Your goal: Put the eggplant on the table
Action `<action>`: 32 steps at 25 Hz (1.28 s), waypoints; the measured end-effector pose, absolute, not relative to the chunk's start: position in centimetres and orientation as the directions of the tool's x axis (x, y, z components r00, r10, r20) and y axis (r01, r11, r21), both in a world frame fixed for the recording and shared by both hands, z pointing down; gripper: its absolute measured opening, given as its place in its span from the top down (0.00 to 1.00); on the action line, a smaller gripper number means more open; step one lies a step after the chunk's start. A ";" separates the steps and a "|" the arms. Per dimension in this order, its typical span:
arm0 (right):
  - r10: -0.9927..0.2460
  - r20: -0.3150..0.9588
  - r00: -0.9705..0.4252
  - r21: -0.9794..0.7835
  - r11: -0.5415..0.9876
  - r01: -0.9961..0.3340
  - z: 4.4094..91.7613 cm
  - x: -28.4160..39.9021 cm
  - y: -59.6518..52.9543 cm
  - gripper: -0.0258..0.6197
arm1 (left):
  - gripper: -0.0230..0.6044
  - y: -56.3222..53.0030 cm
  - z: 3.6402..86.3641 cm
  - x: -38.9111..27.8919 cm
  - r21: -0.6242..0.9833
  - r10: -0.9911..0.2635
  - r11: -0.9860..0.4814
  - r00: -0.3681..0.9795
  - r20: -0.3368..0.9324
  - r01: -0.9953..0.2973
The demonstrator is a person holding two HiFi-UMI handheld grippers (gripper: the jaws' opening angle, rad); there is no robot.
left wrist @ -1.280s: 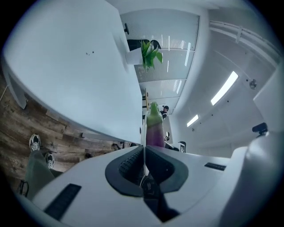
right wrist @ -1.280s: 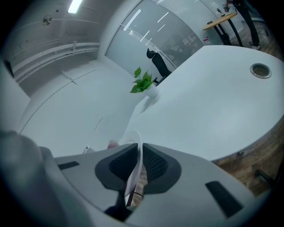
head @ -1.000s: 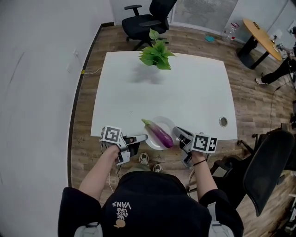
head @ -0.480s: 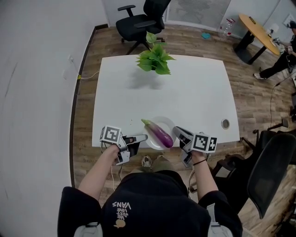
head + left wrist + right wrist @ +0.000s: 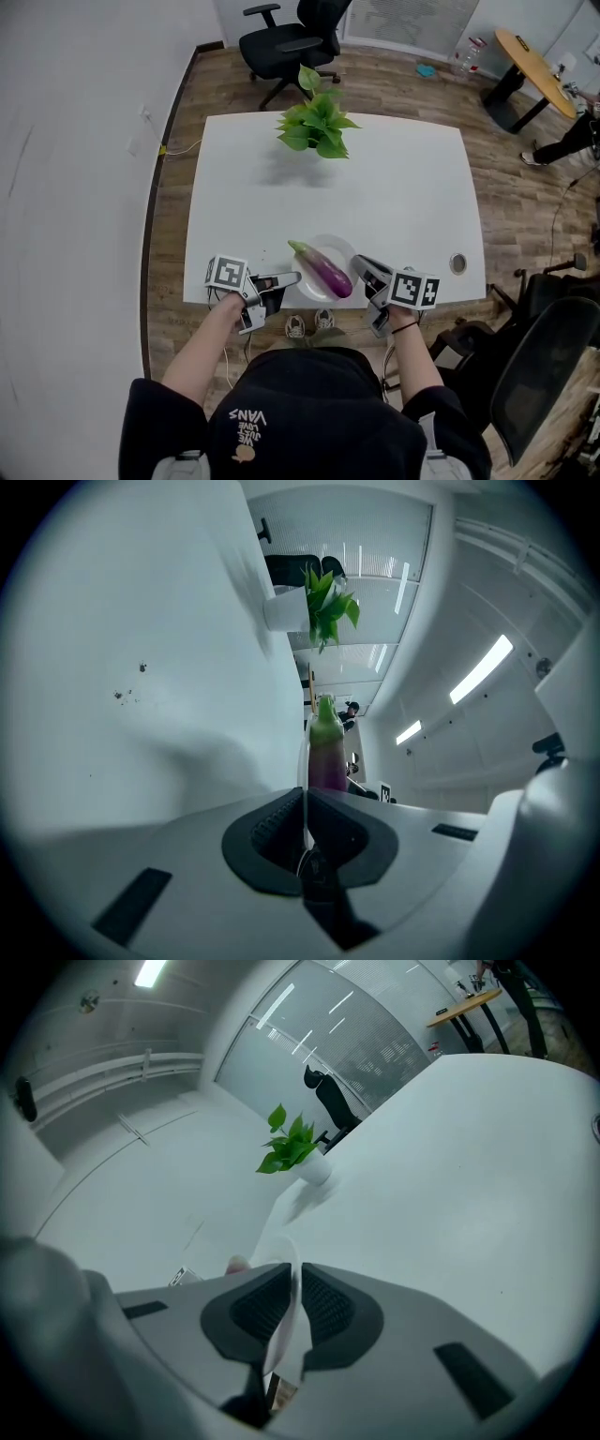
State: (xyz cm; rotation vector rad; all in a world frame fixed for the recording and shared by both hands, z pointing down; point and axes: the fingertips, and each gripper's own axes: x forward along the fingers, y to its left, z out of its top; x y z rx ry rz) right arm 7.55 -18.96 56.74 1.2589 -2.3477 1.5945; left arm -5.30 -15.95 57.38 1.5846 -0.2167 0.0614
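Observation:
A purple eggplant (image 5: 324, 271) with a green stem lies on a white plate (image 5: 339, 249) at the front edge of the white table (image 5: 394, 187). My left gripper (image 5: 285, 279) is shut on the plate's left rim. My right gripper (image 5: 362, 270) is shut on its right rim. In the left gripper view the eggplant (image 5: 326, 752) stands just beyond the left gripper (image 5: 305, 794), with the plate's thin edge (image 5: 303, 761) pinched between the pads. In the right gripper view the plate's rim (image 5: 287, 1312) runs through the right gripper (image 5: 292, 1279).
A leafy green plant (image 5: 317, 124) in a white pot stands at the table's far edge. A round cable hole (image 5: 457, 263) sits at the front right. Black office chairs stand behind the table (image 5: 291, 42) and at the right (image 5: 544, 347). A round wooden table (image 5: 534, 56) is far right.
Only the head view has shifted slightly. The plate, the eggplant and both grippers keep their places.

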 end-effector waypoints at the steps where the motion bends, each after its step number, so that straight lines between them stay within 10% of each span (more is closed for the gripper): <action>1: -0.592 0.446 -0.671 -0.760 0.145 -0.633 56.9 7.6 -19.1 0.89 | 0.93 -16.1 57.5 -5.2 0.984 -0.100 -0.009 0.979 0.176 -0.178; 32: -0.536 0.519 -0.666 -0.743 0.101 -0.661 63.0 9.5 -21.9 0.89 | 0.93 -18.9 63.5 -3.4 0.960 -0.083 0.100 0.959 0.271 -0.263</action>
